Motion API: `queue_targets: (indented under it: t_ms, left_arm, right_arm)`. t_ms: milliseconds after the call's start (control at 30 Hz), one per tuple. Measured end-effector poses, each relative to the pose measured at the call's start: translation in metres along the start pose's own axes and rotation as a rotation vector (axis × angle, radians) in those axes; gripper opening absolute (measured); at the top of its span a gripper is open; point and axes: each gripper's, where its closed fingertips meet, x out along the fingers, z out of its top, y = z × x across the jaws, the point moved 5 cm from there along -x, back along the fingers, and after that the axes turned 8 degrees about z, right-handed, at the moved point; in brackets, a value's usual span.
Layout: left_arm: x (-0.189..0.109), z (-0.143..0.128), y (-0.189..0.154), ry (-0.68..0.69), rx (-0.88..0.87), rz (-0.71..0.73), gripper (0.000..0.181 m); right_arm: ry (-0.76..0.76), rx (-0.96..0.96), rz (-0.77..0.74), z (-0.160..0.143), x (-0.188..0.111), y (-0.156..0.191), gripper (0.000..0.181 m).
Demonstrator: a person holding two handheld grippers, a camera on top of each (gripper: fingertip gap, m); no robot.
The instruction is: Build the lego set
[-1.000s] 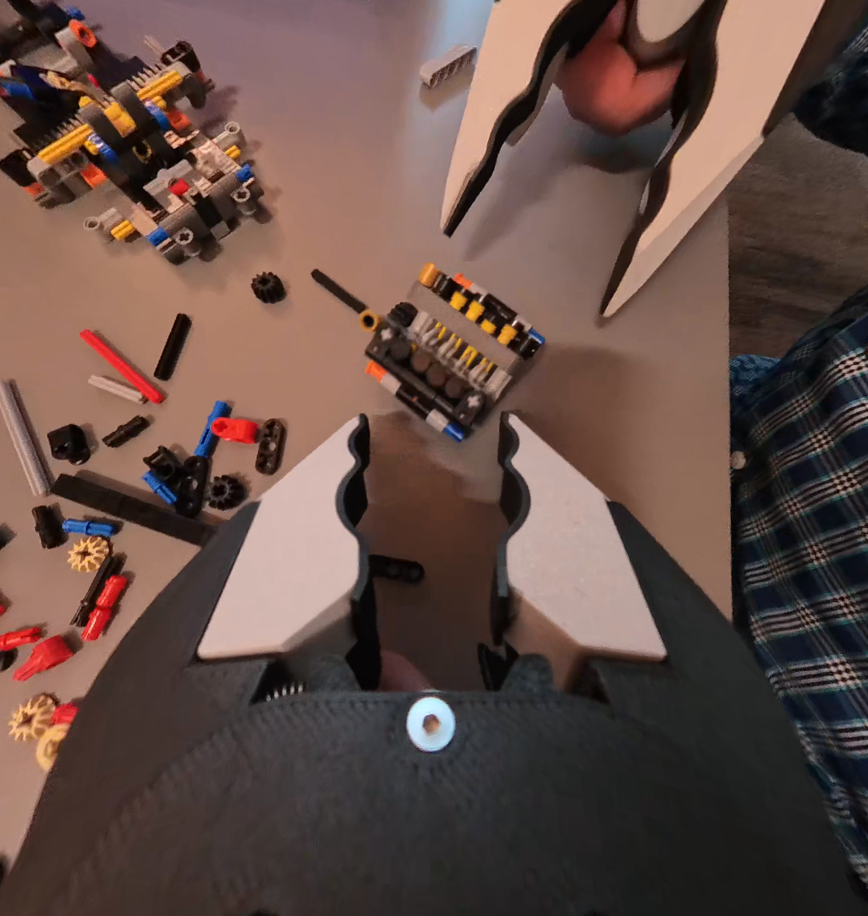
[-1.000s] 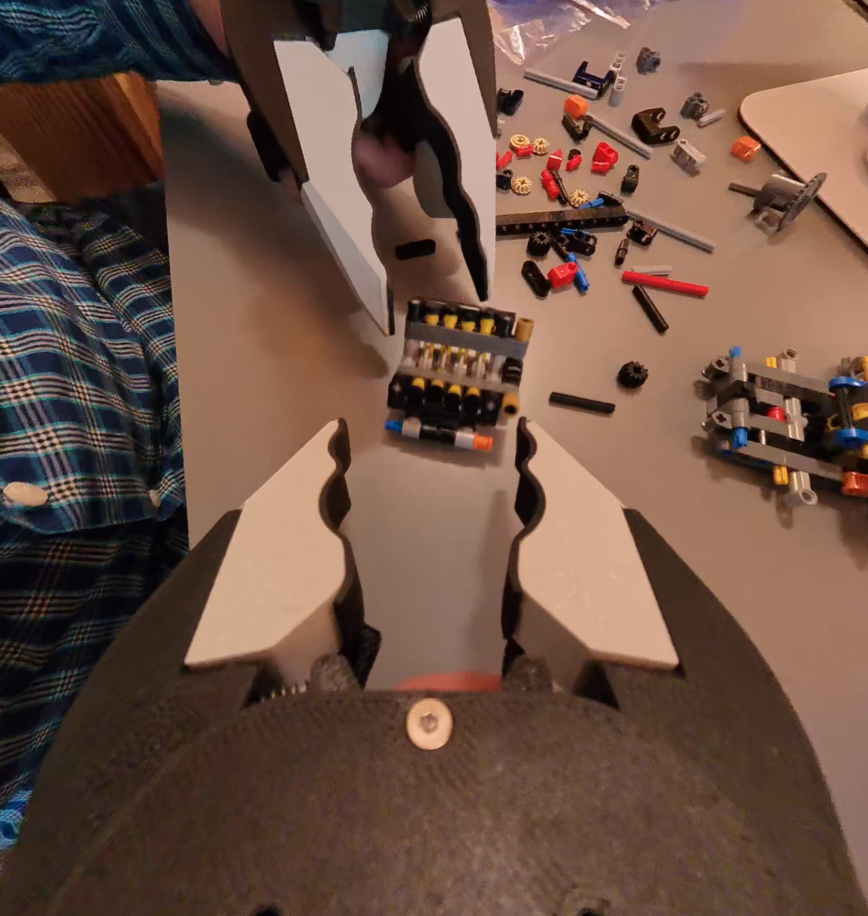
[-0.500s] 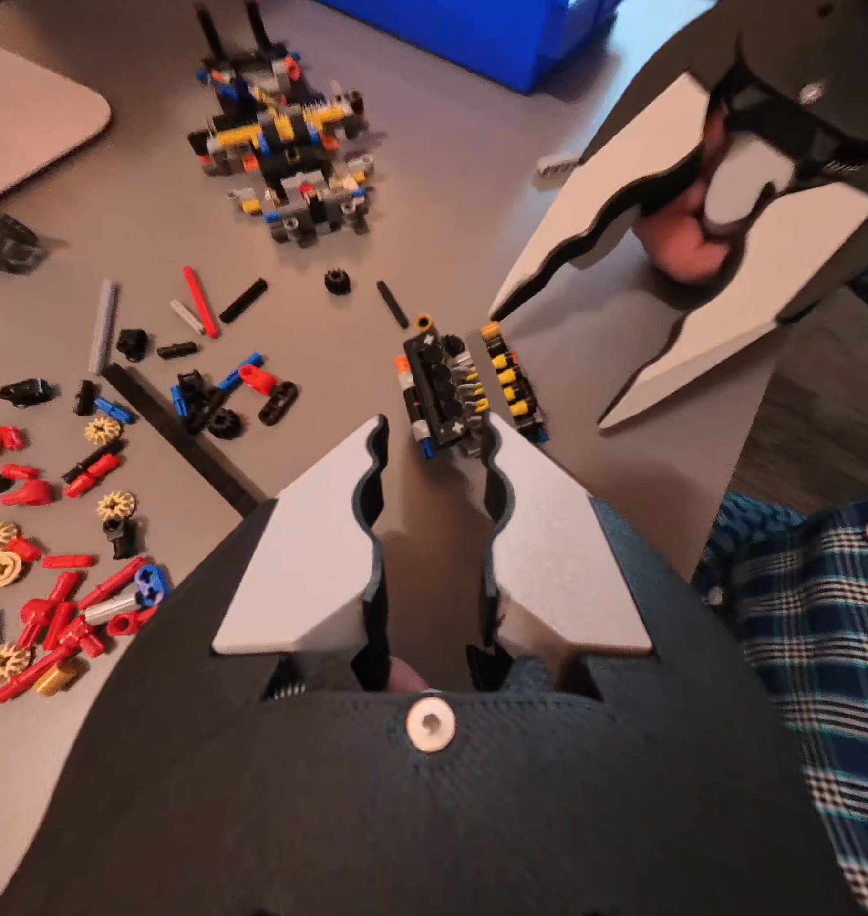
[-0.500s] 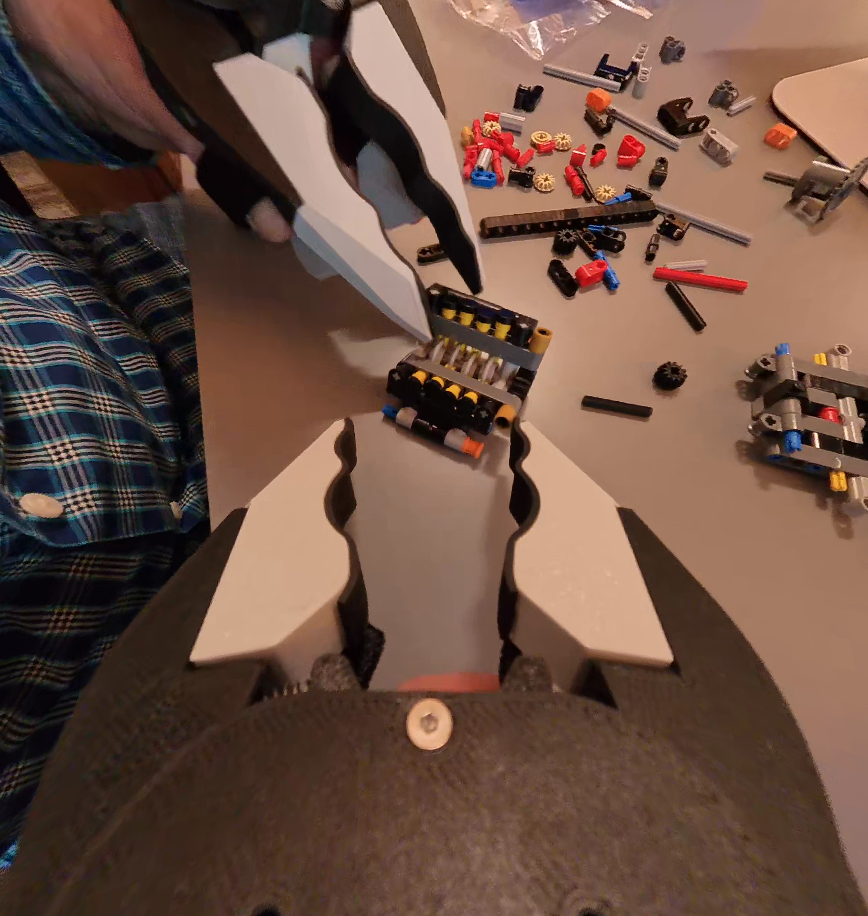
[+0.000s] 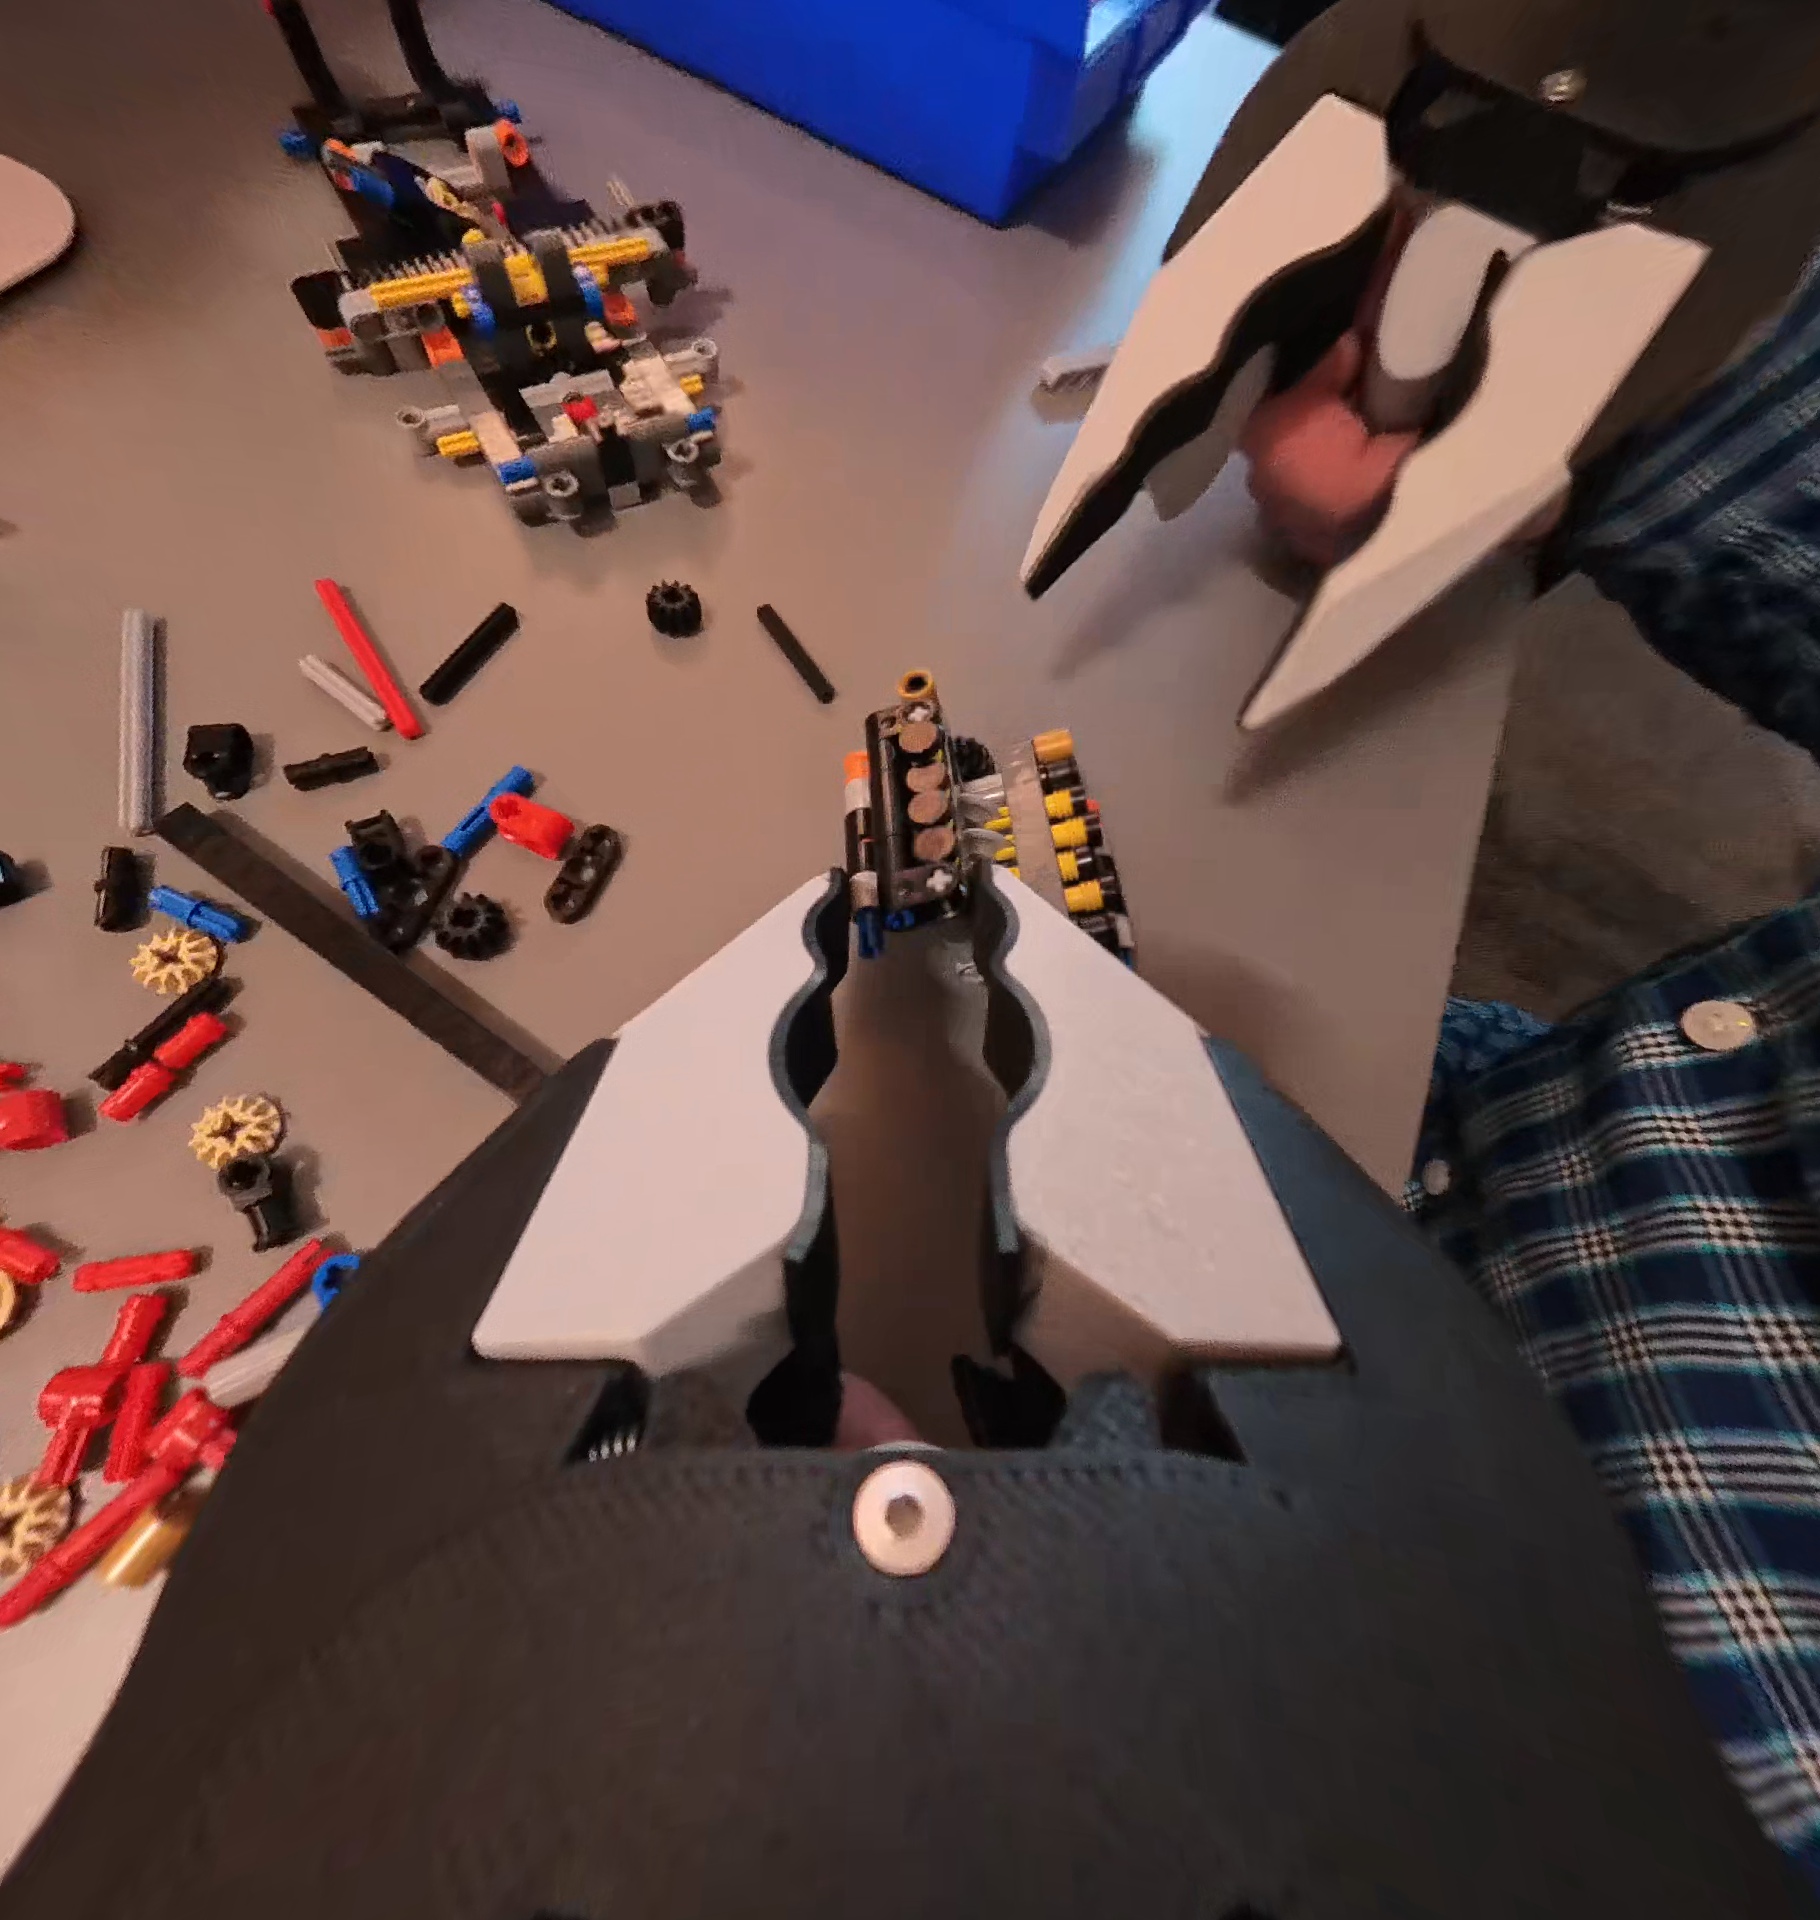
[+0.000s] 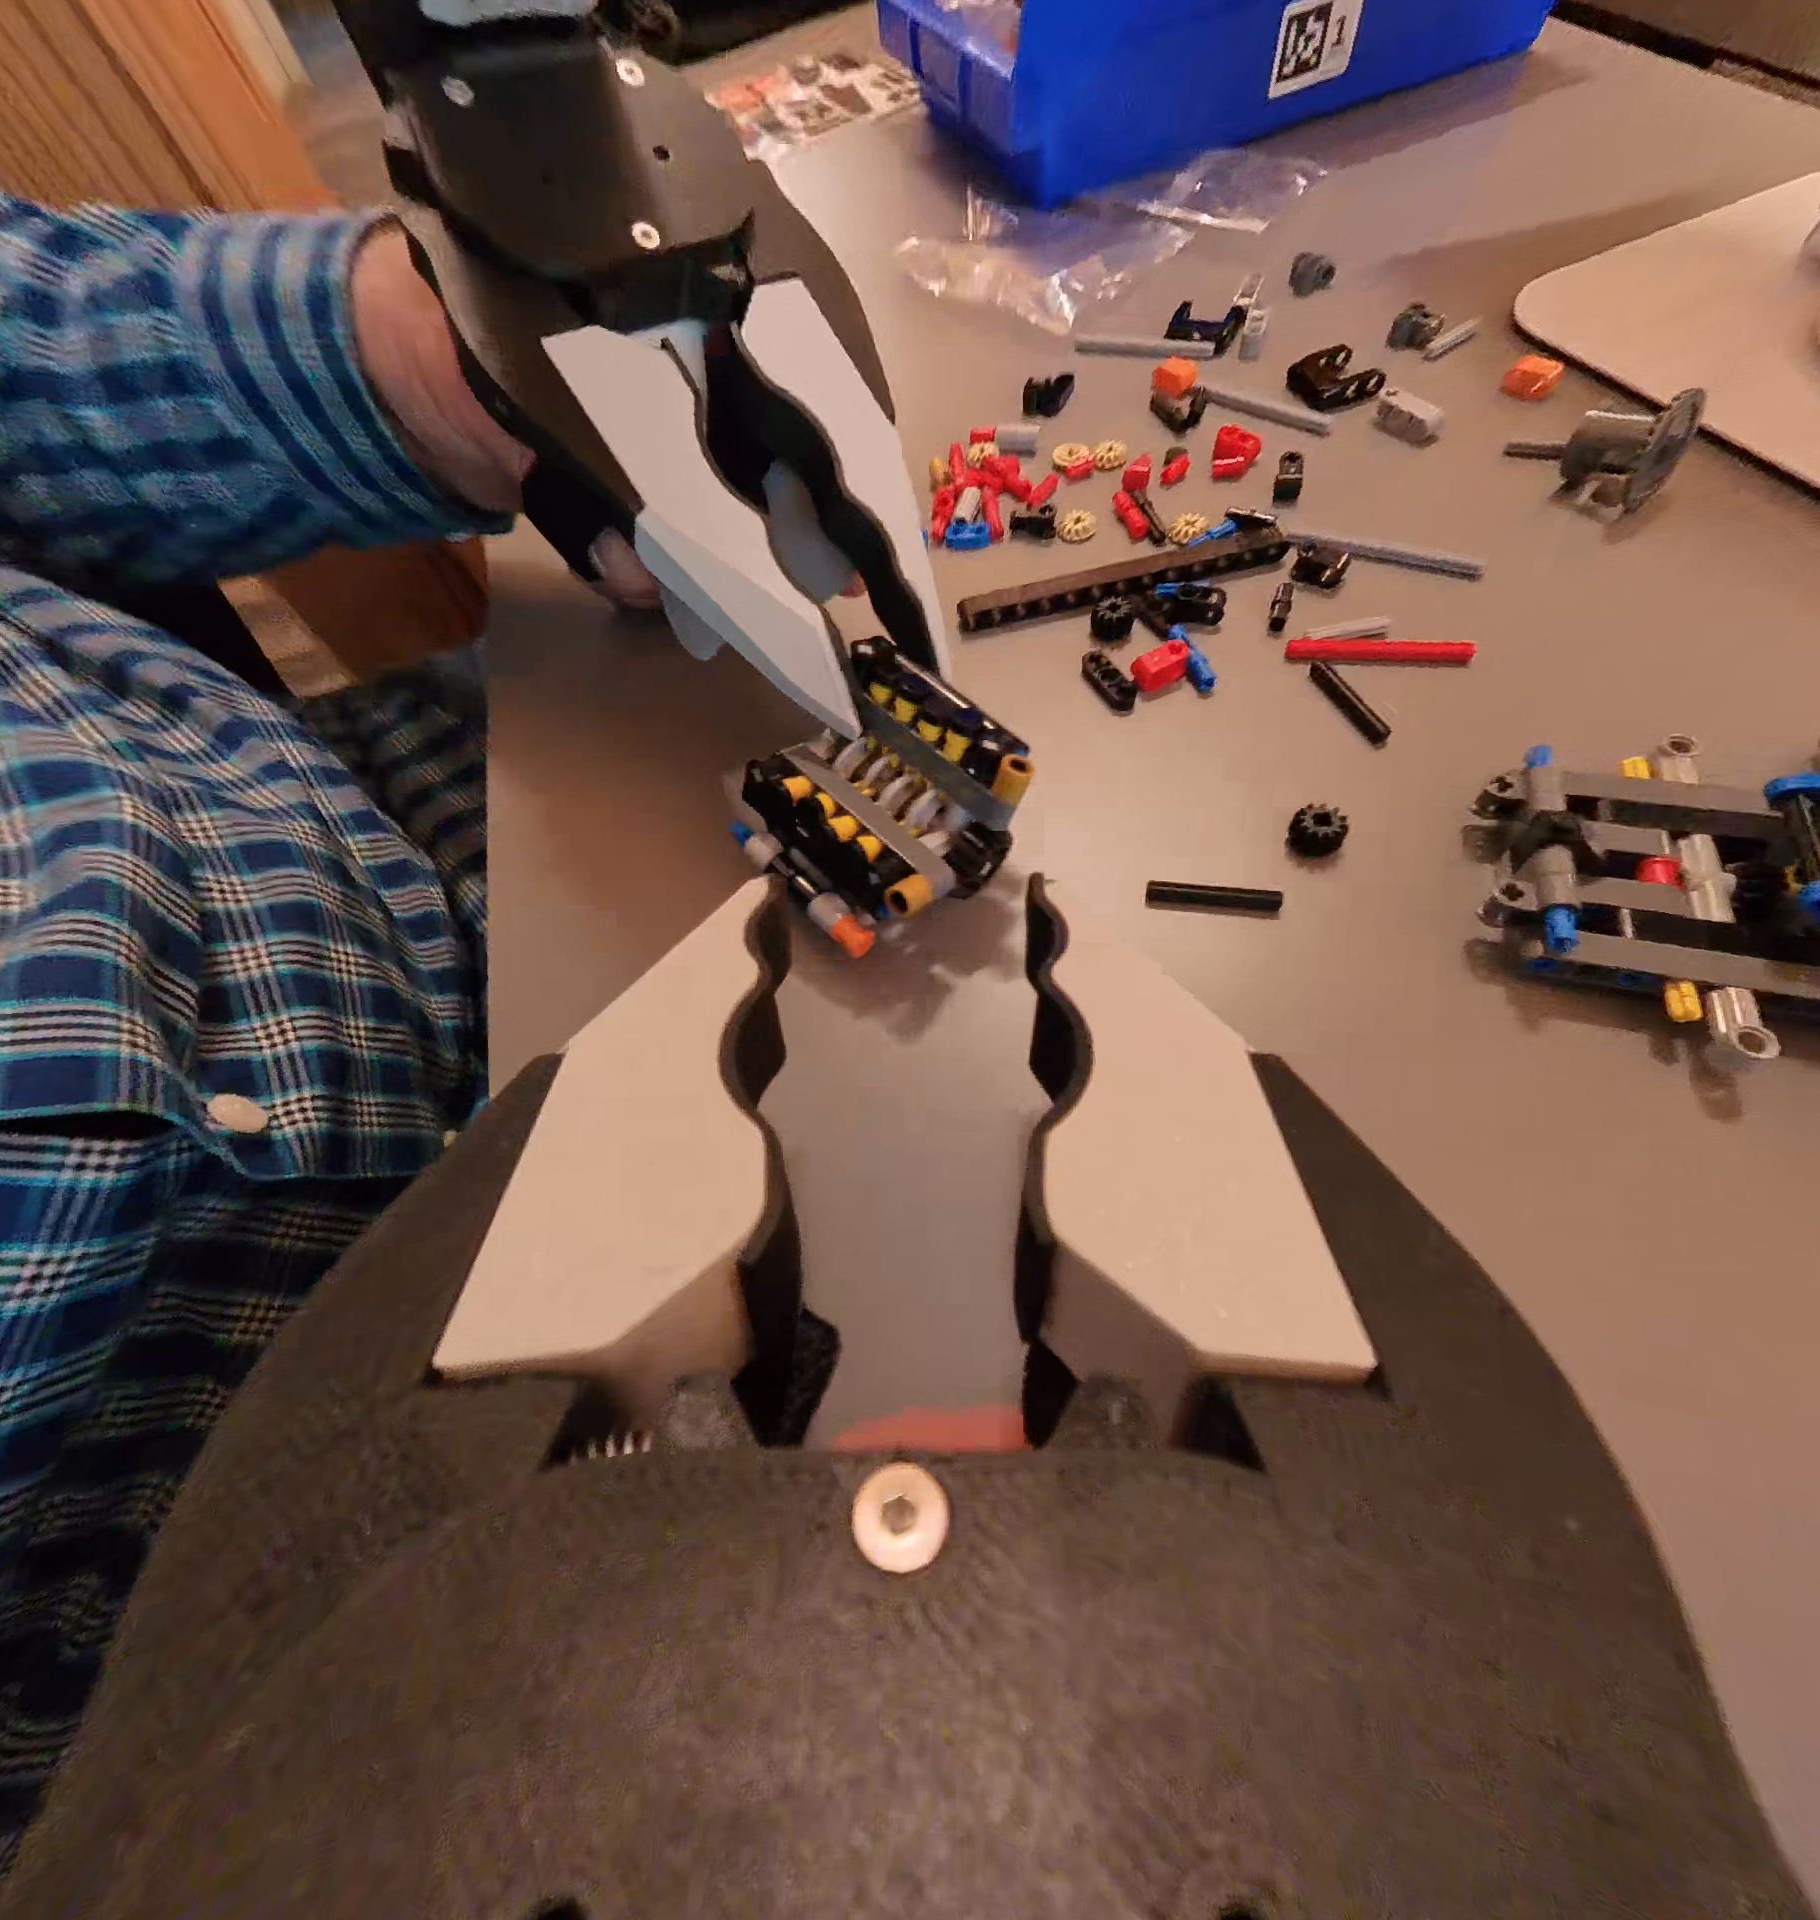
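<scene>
Left wrist view shows your left gripper (image 5: pixel 911 904) with its pale, matte, wavy-edged fingers clamped on the near end of the small engine block (image 5: pixel 911 805), a ribbed black-and-grey lego piece with yellow pins, round tan caps and an orange stub. From the right wrist view the same engine block (image 6: pixel 885 800) sits tilted, one side lifted off the smooth grey table (image 6: pixel 1405 1195), with the left gripper (image 6: pixel 875 675) pinching its far upper edge. Your right gripper (image 6: pixel 901 899) hangs just short of the block, jaws apart and holding nothing; its body is coarse, woven-looking black plastic. To your right you have bare table before the chassis (image 6: pixel 1675 883), with only a black axle (image 6: pixel 1212 897) and a small black gear (image 6: pixel 1316 828) lying in that stretch. The table edge runs close along the near side of the block, next to your plaid sleeve (image 6: pixel 158 883). Beyond it lie the scattered loose parts (image 6: pixel 1145 520), mostly red pins and tan gears, and a glossy blue bin (image 6: pixel 1197 83). Half a second ago the left jaws stood wider and only touched the block as it lay nearly flat; they have since narrowed onto it and tipped it up, while your right gripper has stayed apart in front of it.
</scene>
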Motion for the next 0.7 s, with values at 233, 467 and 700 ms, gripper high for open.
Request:
queue_targets:
  t_ms: [233, 467, 700]
  left_arm:
    - [-0.015, 0.014, 0.010, -0.085, -0.110, -0.174, 0.020]
    - [-0.025, 0.031, 0.006, -0.157, -0.192, -0.340, 0.020]
    - [-0.029, 0.035, 0.005, -0.203, -0.197, -0.374, 0.020]
  right_arm:
    - [-0.040, -0.074, 0.025, 0.009, -0.002, -0.010, 0.031]
    - [-0.039, -0.461, -0.123, 0.024, 0.005, 0.004, 0.018]
    - [-0.098, -0.426, -0.084, 0.028, 0.003, 0.010, 0.008]
